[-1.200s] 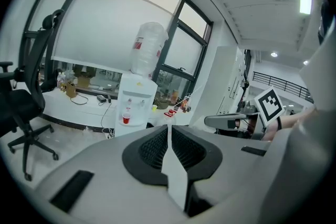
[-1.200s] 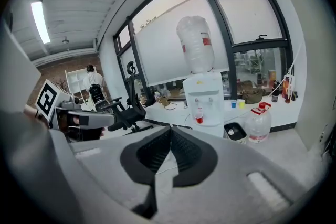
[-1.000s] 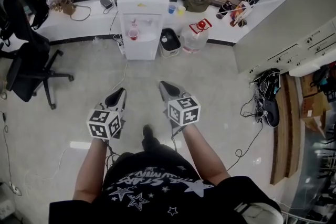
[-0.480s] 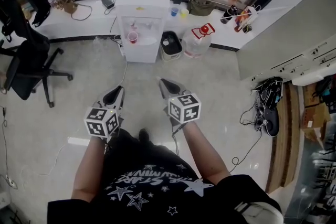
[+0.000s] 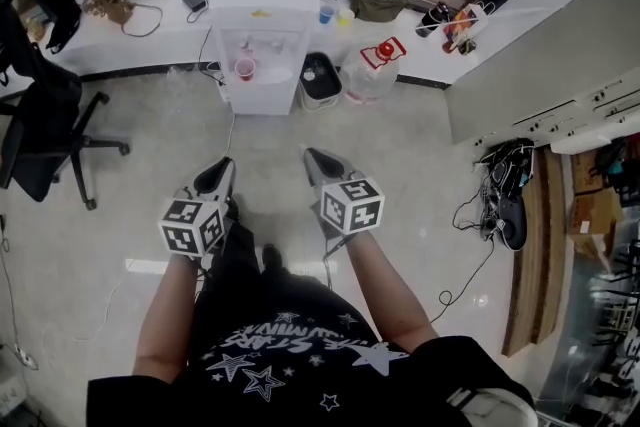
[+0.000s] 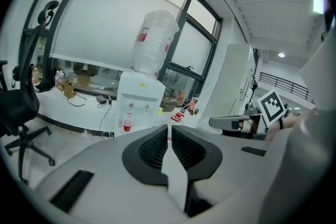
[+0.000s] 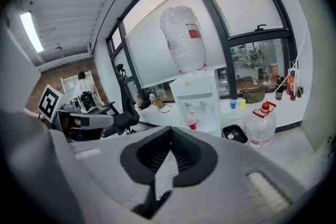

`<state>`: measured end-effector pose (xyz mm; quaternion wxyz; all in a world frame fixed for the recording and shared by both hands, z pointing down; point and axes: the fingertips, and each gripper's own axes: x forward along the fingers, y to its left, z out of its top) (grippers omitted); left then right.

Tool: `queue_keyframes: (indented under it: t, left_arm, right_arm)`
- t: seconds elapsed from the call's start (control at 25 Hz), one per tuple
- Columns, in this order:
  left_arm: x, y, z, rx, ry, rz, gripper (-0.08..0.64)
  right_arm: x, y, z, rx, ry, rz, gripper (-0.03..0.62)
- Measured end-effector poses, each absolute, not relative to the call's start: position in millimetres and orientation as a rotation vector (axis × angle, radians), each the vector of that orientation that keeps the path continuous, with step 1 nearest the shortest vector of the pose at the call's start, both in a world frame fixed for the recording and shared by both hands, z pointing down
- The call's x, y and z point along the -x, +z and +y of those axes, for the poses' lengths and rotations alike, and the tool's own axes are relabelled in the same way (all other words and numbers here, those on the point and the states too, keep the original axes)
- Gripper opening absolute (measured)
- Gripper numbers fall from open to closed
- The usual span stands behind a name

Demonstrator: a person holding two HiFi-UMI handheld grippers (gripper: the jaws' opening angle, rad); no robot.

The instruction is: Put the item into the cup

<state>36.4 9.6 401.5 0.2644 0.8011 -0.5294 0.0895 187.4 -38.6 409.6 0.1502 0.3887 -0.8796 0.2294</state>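
Note:
A red cup (image 5: 244, 68) stands on the tray of a white water dispenser (image 5: 262, 25) ahead of me. It also shows in the left gripper view as the red cup (image 6: 126, 125) and in the right gripper view as the red cup (image 7: 192, 124). My left gripper (image 5: 222, 165) and right gripper (image 5: 312, 158) are held side by side at waist height, well short of the dispenser and pointing at it. The left gripper (image 6: 168, 127) is shut with nothing between its jaws. The right gripper (image 7: 170, 129) is shut and empty too. I see no loose item in either.
A large water jug with a red cap (image 5: 372, 70) and a small bin (image 5: 320, 80) stand right of the dispenser. A blue cup (image 5: 327, 14) and a yellow cup (image 5: 345, 17) sit on the ledge behind. A black office chair (image 5: 40, 130) is at the left, cables (image 5: 505, 190) at the right.
The person has stepped and the head view has shifted a little, so the dispenser sits slightly higher and further left. Both grippers stay shut, side by side.

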Motion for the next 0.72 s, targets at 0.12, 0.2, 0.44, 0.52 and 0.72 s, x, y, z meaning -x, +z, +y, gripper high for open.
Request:
queue_keyframes:
  t: [0.12,0.2,0.44,0.52,0.72]
  left_arm:
    - [-30,404,-8,-2.177,0.244,-1.411,0.029]
    - [-22,406,-18,-2.176,0.244,-1.397,0.029]
    - [9,420,-52,-2.162,0.255,-1.356,0.029]
    - [23,426,-68,-2.161,0.263,-1.348,0.029]
    - [56,436,-108,-2.155,0.25,-1.326,0.029]
  right_arm:
    - [-181,415,-52,-1.133,0.667,-2.509,0.002]
    - [-173,418,-61,-1.141,0.675,-2.496,0.002]
    - [-142,431,-91,-1.145,0.71,-2.445,0.002]
    - [-126,438,-105,-1.143,0.721,-2.427,0.002]
    - [-86,452,-145,-1.15,0.748,-2.4,0.002]
